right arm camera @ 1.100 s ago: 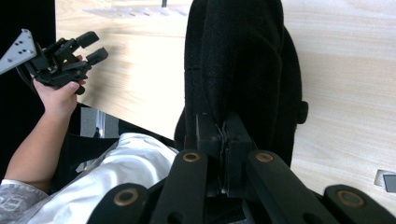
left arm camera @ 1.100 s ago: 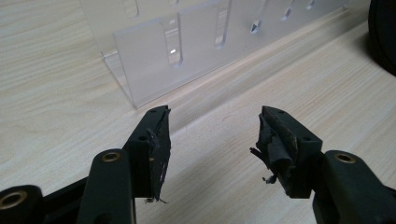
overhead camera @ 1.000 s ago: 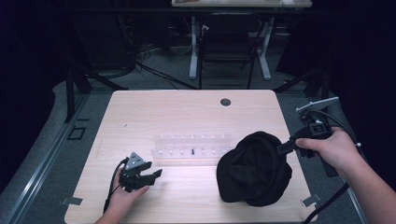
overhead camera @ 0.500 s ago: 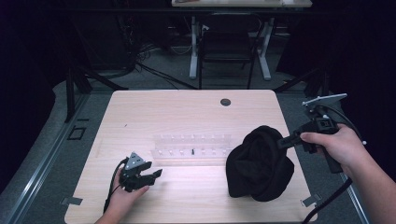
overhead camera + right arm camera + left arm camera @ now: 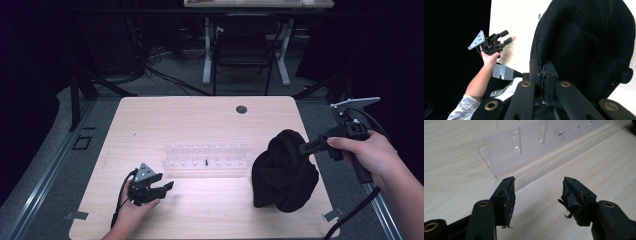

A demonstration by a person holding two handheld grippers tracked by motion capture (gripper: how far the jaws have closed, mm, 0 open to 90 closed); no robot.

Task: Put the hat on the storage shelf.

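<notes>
The right gripper [image 5: 306, 146] sits at the right of the high view, its jaws clenched on the upper right edge of a black hat [image 5: 284, 170]; in the right gripper view the two jaws meet flat on a fold of the hat's [image 5: 584, 45] fabric. The hat hangs down from that pinch, and its lower part reaches the desk [image 5: 200, 120] in the lower right of the frame, close to the desk's right edge and not far from the near edge.

A clear plastic rack [image 5: 207, 159] lies across the middle of the desk, its right end just beside the hat. The left gripper [image 5: 167, 186] rests low at the lower left of the high view, near the front edge, jaws released with bare wood between them; in the left gripper view the rack's [image 5: 524, 147] corner stands just beyond the tips.

The upper half of the desk is open wood, apart from a round dark grommet [image 5: 241, 109] near the far edge.
</notes>
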